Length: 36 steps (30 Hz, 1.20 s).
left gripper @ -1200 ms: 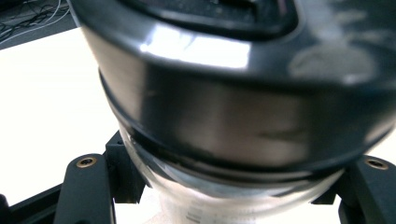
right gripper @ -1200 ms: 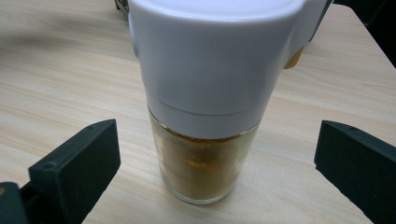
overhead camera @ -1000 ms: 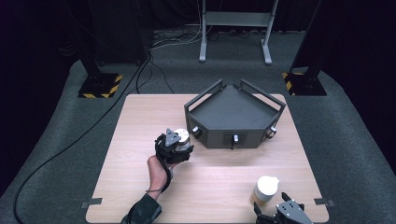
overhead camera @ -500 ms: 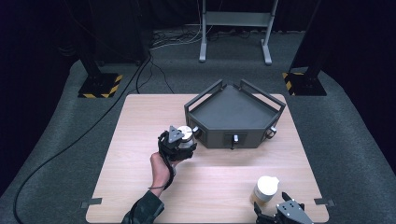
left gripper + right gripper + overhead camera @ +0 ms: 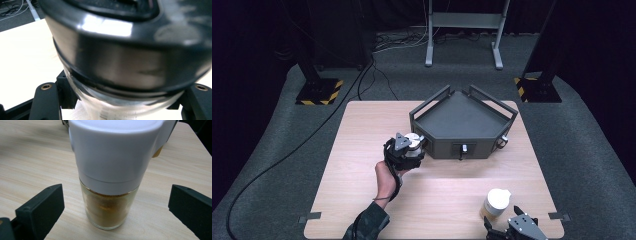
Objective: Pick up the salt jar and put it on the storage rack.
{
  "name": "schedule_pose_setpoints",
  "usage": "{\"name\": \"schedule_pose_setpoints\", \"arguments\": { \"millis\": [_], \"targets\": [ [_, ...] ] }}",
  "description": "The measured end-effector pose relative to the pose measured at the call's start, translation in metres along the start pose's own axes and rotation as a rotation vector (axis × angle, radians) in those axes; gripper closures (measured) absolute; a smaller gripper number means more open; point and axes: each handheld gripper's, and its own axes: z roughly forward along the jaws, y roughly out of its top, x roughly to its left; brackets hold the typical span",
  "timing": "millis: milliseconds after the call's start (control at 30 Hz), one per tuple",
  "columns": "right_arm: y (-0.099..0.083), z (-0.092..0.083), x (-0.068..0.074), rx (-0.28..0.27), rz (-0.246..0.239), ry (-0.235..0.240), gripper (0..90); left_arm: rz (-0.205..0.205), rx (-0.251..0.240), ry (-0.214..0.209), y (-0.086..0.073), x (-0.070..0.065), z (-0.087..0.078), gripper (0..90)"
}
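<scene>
My left gripper [image 5: 406, 150] is shut on a glass jar [image 5: 414, 141], just off the left front corner of the dark tray [image 5: 482, 148]. In the left gripper view this jar [image 5: 125, 57] looms close, with a wide black lid, and the black jaws press on its clear body from both sides. A second glass jar [image 5: 497, 201] with a white cap stands near the table's front right. My right gripper [image 5: 515, 226] sits just behind it at the table edge. In the right gripper view this jar [image 5: 112, 170] holds brown powder and stands between the open jaws, untouched.
The five-sided dark tray with handle bars stands at the back right of the wooden table [image 5: 357, 150]. Beyond the table are black stands with yellow-striped feet [image 5: 318, 92], a grey metal frame [image 5: 462, 30] and cables on the floor.
My left gripper with its jar has drifted slightly up and right, closer to the tray's corner. The right gripper and the white-capped jar have kept still.
</scene>
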Motion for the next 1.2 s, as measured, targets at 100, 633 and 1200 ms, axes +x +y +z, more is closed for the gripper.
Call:
{"name": "schedule_pose_setpoints", "arguments": {
  "millis": [100, 633, 1200],
  "targets": [
    [0.000, 0.000, 0.000, 0.001, -0.002, 0.001, 0.0, -0.004, -0.001, -0.003, 0.001, 0.000, 0.001, 31.8],
    [0.000, 0.001, 0.001, 0.002, -0.004, 0.002, 0.0, 0.002, -0.005, -0.016, 0.010, -0.001, 0.006, 31.8],
    [0.001, 0.001, 0.001, 0.003, -0.004, 0.003, 0.0, 0.009, -0.006, -0.035, 0.022, -0.002, 0.008, 31.7]
  ]
}}
